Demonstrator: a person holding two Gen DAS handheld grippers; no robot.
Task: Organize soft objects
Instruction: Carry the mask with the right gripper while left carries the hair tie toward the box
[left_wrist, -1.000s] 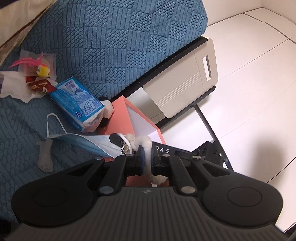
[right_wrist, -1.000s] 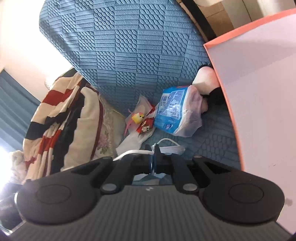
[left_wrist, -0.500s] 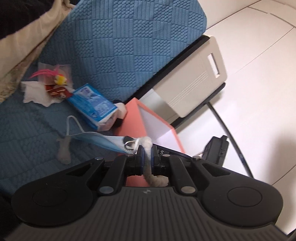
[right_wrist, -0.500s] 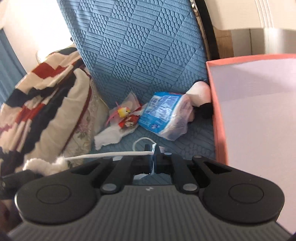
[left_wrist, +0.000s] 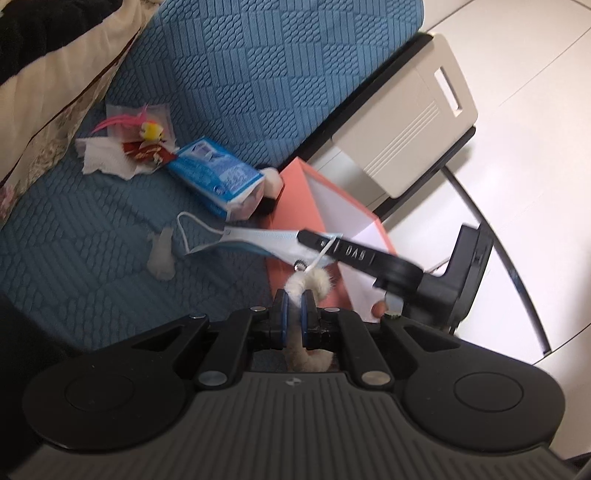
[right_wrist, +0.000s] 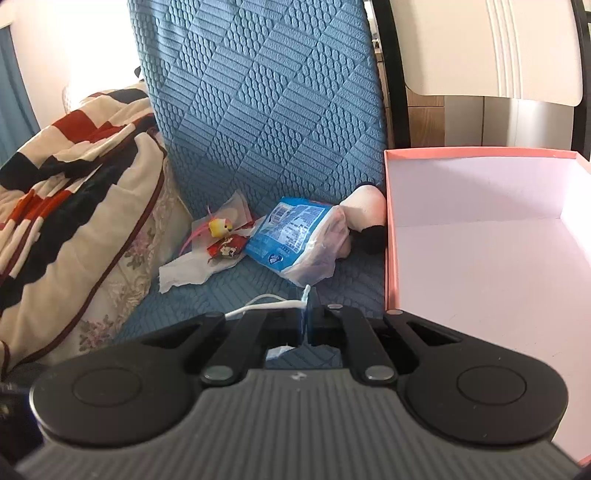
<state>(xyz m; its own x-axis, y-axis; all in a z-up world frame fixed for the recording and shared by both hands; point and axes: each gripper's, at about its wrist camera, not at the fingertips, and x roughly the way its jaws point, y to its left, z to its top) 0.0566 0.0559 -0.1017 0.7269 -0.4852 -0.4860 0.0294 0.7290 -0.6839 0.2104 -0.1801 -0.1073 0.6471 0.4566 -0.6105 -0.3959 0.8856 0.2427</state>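
Gripping mask (left_wrist: 258, 240) btwn both tools: right tool (right_wrist: 306, 325) clamps edge, left tool (left_wrist: 293, 310) clamps fluffy charm (left_wrist: 310, 282); pink box (right_wrist: 480, 236) lies right, nearer right hand

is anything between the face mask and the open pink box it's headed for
Nothing visible blocks it. The face mask, pinched in the right claw, hangs beside the pink box, whose open inside looks bare.

The only legible text is "DAS", seen upside down on the black finger (left_wrist: 354, 254) of the right gripper, just above the pink box (left_wrist: 291, 192). The blue tissue pack (right_wrist: 291, 232) beside the box carries print and a barcode too small to read.
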